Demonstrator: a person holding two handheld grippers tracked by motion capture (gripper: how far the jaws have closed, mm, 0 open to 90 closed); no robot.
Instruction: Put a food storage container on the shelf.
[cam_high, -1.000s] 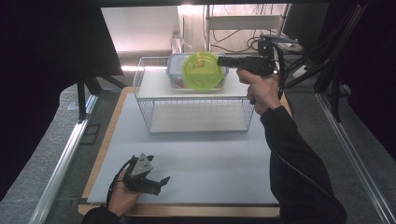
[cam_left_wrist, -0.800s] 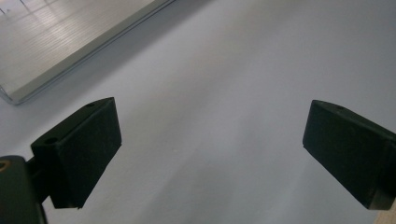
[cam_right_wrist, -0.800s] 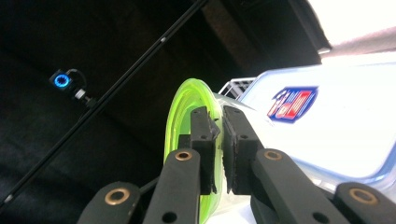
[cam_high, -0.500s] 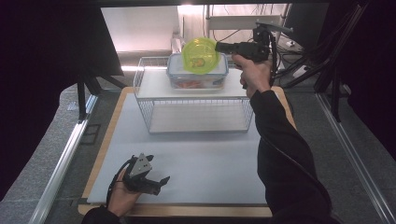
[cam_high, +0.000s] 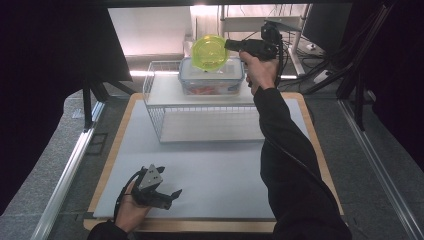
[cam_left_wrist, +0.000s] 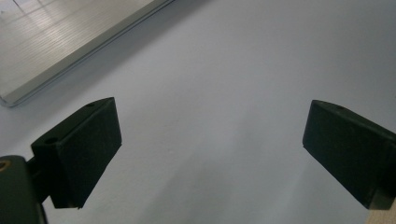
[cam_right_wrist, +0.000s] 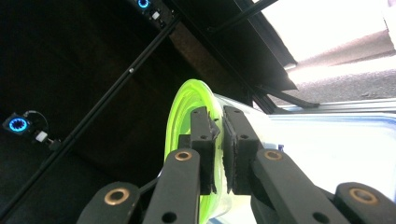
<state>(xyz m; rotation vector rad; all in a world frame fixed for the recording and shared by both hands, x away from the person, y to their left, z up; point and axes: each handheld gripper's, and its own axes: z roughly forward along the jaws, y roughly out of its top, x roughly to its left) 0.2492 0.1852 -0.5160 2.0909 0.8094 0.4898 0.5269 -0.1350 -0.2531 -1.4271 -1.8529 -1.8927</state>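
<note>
Right hand-held gripper (cam_high: 227, 45) clamped on the rim of the green bowl (cam_high: 210, 51), held up on edge above the lidded container (cam_high: 212, 75), likely to keep it clear of the lid and the wire basket (cam_high: 150, 100) below. Left hand-held gripper (cam_high: 172, 196) parked low on the surface (cam_high: 220, 170), jaws wide apart and empty, probably kept aside until needed.
</note>
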